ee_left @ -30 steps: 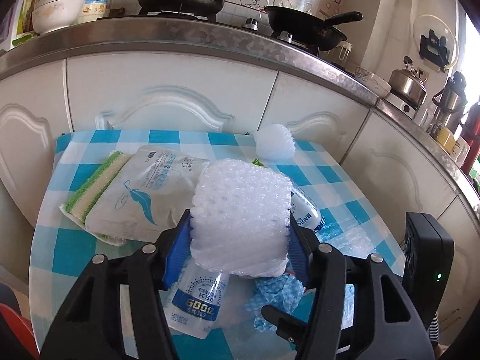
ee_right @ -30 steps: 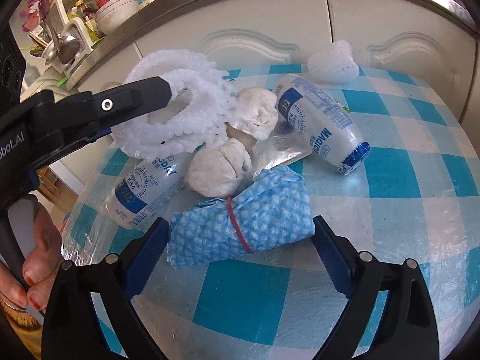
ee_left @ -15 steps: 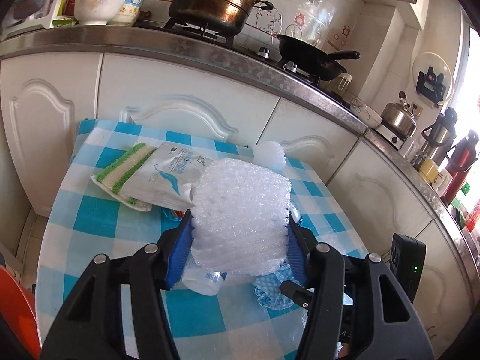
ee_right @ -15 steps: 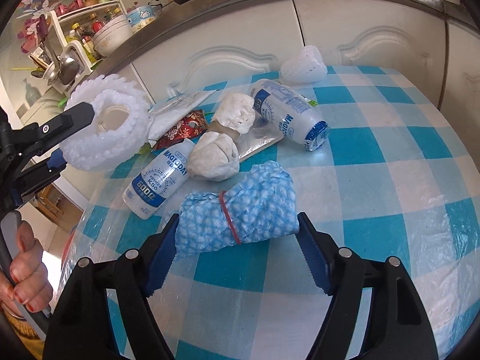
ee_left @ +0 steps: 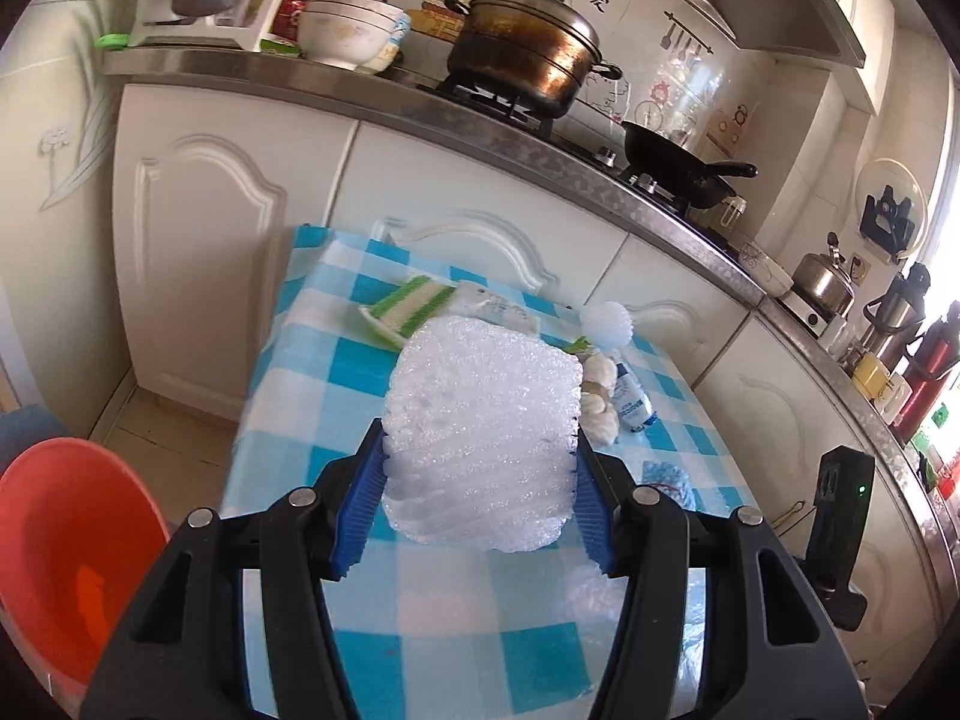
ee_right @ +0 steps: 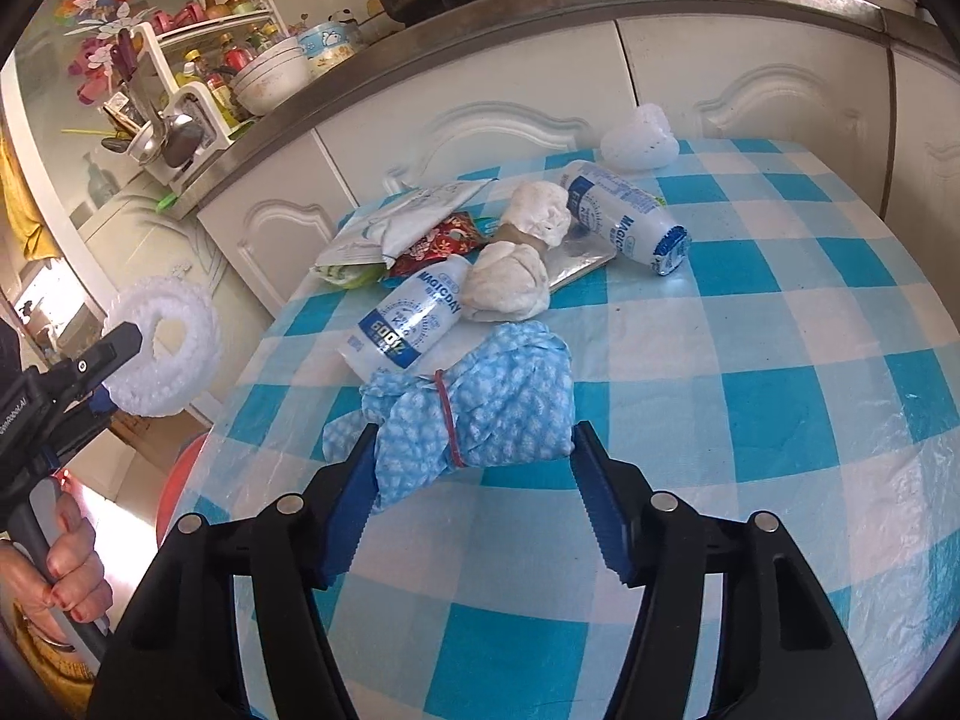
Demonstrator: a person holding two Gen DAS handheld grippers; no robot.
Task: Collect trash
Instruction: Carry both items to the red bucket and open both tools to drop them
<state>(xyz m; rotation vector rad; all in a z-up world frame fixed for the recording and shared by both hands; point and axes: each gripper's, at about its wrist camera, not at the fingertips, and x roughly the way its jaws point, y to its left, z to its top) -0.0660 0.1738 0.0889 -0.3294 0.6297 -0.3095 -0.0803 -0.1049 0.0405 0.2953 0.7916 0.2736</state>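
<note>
My left gripper (ee_left: 477,483) is shut on a white foam net sleeve (ee_left: 483,426) and holds it in the air off the table's left edge; the sleeve also shows in the right wrist view (ee_right: 162,354). My right gripper (ee_right: 471,501) is closed around a blue cloth bundle (ee_right: 474,402) tied with a red rubber band, at the table's near side. On the checked tablecloth (ee_right: 750,324) lie two white bottles (ee_right: 414,318) (ee_right: 624,222), a crumpled white paper wad (ee_right: 516,276), a red wrapper (ee_right: 438,243), a white pouch (ee_right: 414,219) and a second foam net (ee_right: 639,141).
An orange basin (ee_left: 66,564) stands on the floor left of the table. A green-striped cloth (ee_left: 408,306) lies at the table's far left. White cabinets (ee_left: 228,228) and a counter with a pot (ee_left: 522,54) and pan (ee_left: 678,165) stand behind.
My left gripper has pulled back and left with the foam sleeve, off the table towards the basin. My right gripper has narrowed onto the blue bundle.
</note>
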